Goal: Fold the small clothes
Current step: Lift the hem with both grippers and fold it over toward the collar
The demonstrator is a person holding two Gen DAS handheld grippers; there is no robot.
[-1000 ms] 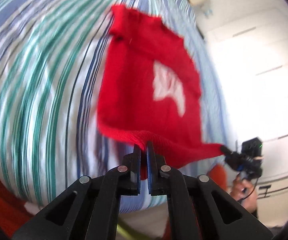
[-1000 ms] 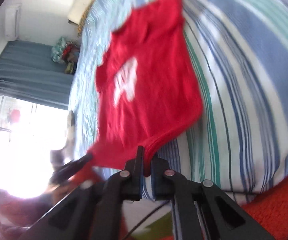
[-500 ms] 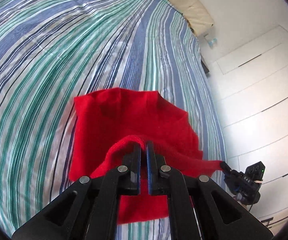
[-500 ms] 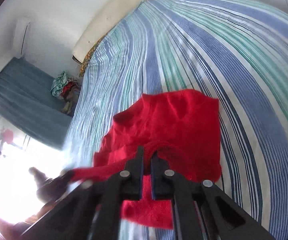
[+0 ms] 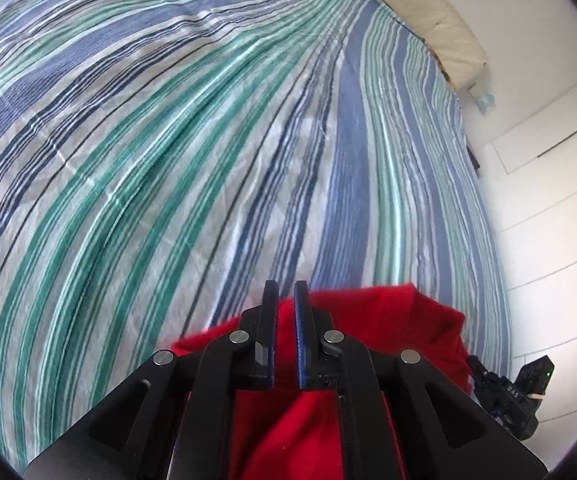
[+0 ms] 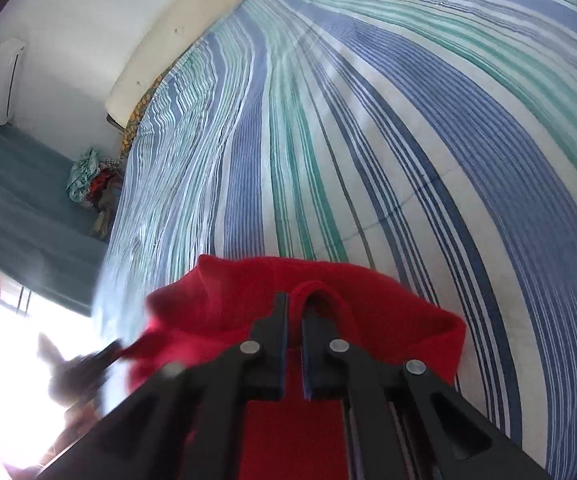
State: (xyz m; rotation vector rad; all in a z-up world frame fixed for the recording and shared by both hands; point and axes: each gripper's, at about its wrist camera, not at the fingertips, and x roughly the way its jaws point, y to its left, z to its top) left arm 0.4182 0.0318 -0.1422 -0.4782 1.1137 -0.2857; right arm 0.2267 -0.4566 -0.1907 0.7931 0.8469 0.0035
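While I hold both tools low over the striped bedsheet (image 5: 216, 152), the red garment (image 5: 372, 320) lies bunched directly beneath them at the near edge. Left gripper (image 5: 285, 292): fingers slightly parted, no cloth between the tips, released. Right gripper (image 6: 295, 304): narrow gap, with a red fold looped just beyond its tips; I cannot tell whether it grips. The garment's long axis runs left-right.

Bright daylight fills both views. In the right wrist view the window (image 6: 12, 364) blows out to white glare, and the other gripper (image 6: 88, 364) before it is smeared. Fisheye bending curves the striped bedsheet (image 5: 208, 140); corners go black.
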